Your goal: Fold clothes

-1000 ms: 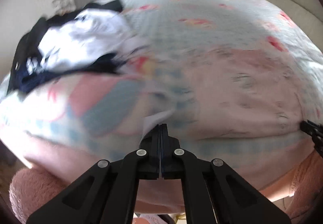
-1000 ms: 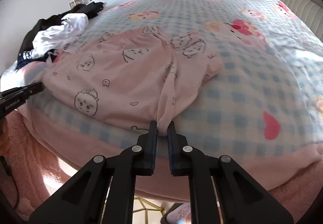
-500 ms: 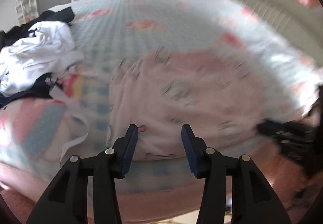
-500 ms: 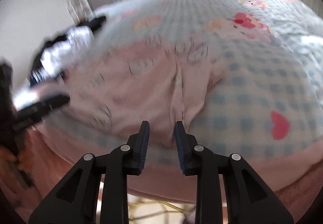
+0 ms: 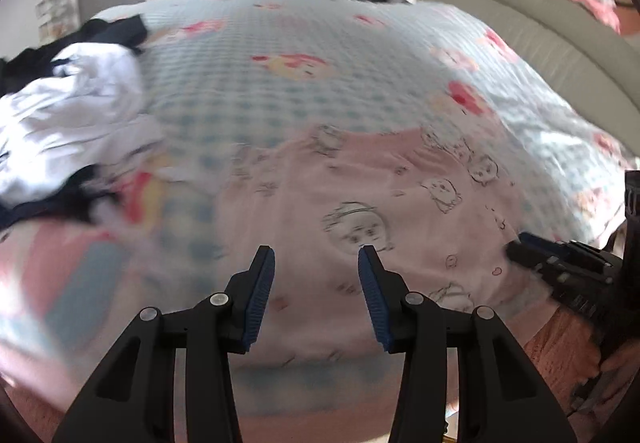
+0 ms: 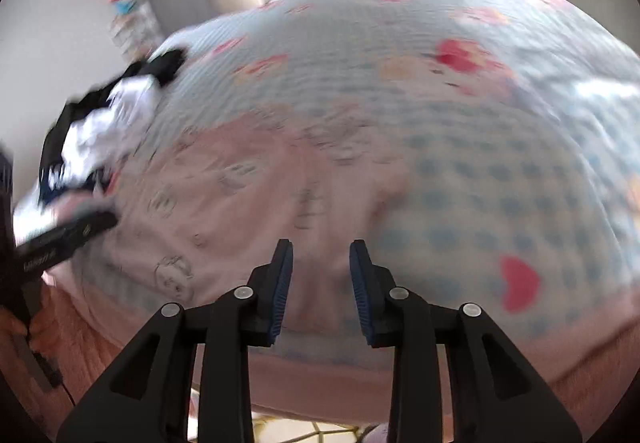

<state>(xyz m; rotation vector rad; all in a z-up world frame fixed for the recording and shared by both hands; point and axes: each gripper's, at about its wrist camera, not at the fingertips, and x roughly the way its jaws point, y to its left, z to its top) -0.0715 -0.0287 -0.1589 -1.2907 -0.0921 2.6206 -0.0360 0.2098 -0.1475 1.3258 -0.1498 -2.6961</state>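
Garment under inspection: a pale pink cotton top printed with outlined cartoon faces (image 5: 384,203), lying spread near the front edge of a bed covered by a light blue checked quilt with red and pink cartoon motifs (image 5: 304,55). In the left wrist view the top fills the area from 12 to 3 o'clock of the left gripper (image 5: 316,255), whose blue-padded fingers stand well apart above the cloth and hold nothing. The right gripper (image 6: 321,249) likewise has its fingers apart and empty, poised over a lengthwise crease in the pink top (image 6: 256,183); contact with the fabric cannot be confirmed owing to motion blur. Each tool appears in the other's view: the right gripper at 3 o'clock (image 5: 560,255), resting at the garment's edge, and the left at 9 o'clock (image 6: 68,231). Heap of crumpled white and dark navy clothing (image 5: 68,103) sits at 10 o'clock on the quilt, apart from the pink top. Grey padded headboard (image 5: 560,39) at 2 o'clock.
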